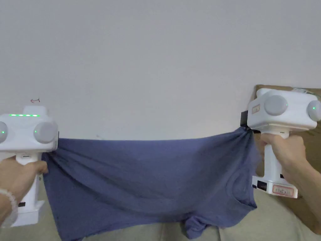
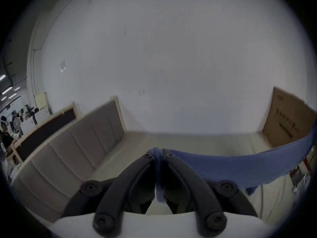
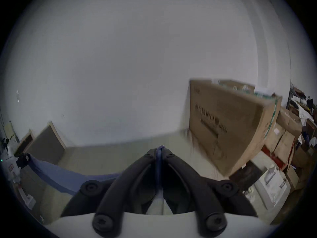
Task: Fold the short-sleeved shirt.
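A blue short-sleeved shirt (image 1: 147, 182) hangs stretched sideways in the air between my two grippers, neckline toward the right and a sleeve drooping at the bottom middle. My left gripper (image 1: 58, 142) is shut on its left end; in the left gripper view the jaws (image 2: 158, 154) pinch a bunch of blue cloth and the shirt (image 2: 240, 166) runs off to the right. My right gripper (image 1: 246, 128) is shut on the right end; in the right gripper view its jaws (image 3: 160, 151) clamp a thin fold, and the shirt (image 3: 56, 174) stretches left toward the other gripper (image 3: 22, 161).
A pale beige surface (image 1: 272, 222) lies below the shirt, against a plain white wall (image 1: 156, 62). A big cardboard box (image 3: 228, 121) stands at the right, with more boxes and clutter behind it. A padded panel (image 2: 77, 138) leans at the left.
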Demonstrator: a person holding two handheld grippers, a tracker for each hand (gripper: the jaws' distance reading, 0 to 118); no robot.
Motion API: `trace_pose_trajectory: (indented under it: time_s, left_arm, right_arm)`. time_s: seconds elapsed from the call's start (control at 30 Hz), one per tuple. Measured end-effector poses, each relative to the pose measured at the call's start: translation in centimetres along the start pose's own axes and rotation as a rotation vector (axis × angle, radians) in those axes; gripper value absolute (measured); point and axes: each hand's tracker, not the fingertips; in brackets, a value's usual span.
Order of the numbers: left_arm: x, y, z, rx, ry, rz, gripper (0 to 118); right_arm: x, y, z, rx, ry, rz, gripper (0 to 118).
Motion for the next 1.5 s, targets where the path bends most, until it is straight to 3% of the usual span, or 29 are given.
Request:
trace_pose_trajectory:
  time_s: [0.2,0.33,0.47,0.7,0.77,0.93,1.1,1.27,1.5]
  left_arm:
    - [3.6,-13.1,-8.8,-0.263,-0.005,-0.098,6]
    - [3.9,-20.2,-12.5,-0.406,-0.021,-0.090,6]
    - [2.8,-24.7,-11.8,-0.448,-0.017,-0.103,6]
    - [-0.3,-27.1,-3.6,-0.410,-0.063,-0.034,6]
    - [-1.0,-28.4,-0.1,-0.364,-0.086,-0.014,6]
    - [-3.3,-33.2,9.3,-0.350,-0.070,-0.114,6]
    - [-8.4,-37.6,17.0,-0.370,-0.078,-0.143,6]
    - [-12.5,-40.8,23.4,-0.399,-0.123,-0.010,6]
    - [-11.9,-43.6,26.6,-0.411,-0.103,-0.126,6]
  right_arm:
    - [0.9,-13.3,-11.5,-0.315,-0.057,-0.010,6]
    - [1.5,-20.9,-14.9,-0.452,-0.051,0.010,6]
    - [2.7,-25.3,-15.9,-0.512,-0.068,0.048,6]
    - [6.0,-27.8,-7.8,-0.449,0.005,-0.061,6]
    - [6.3,-29.5,-3.5,-0.457,0.018,-0.042,6]
    - [7.7,-35.5,6.1,-0.458,-0.006,0.053,6]
    - [10.7,-41.5,15.3,-0.480,-0.003,0.014,6]
    - [13.5,-46.3,22.6,-0.535,0.018,-0.076,6]
    - [13.2,-46.9,26.1,-0.499,-0.006,-0.037,6]
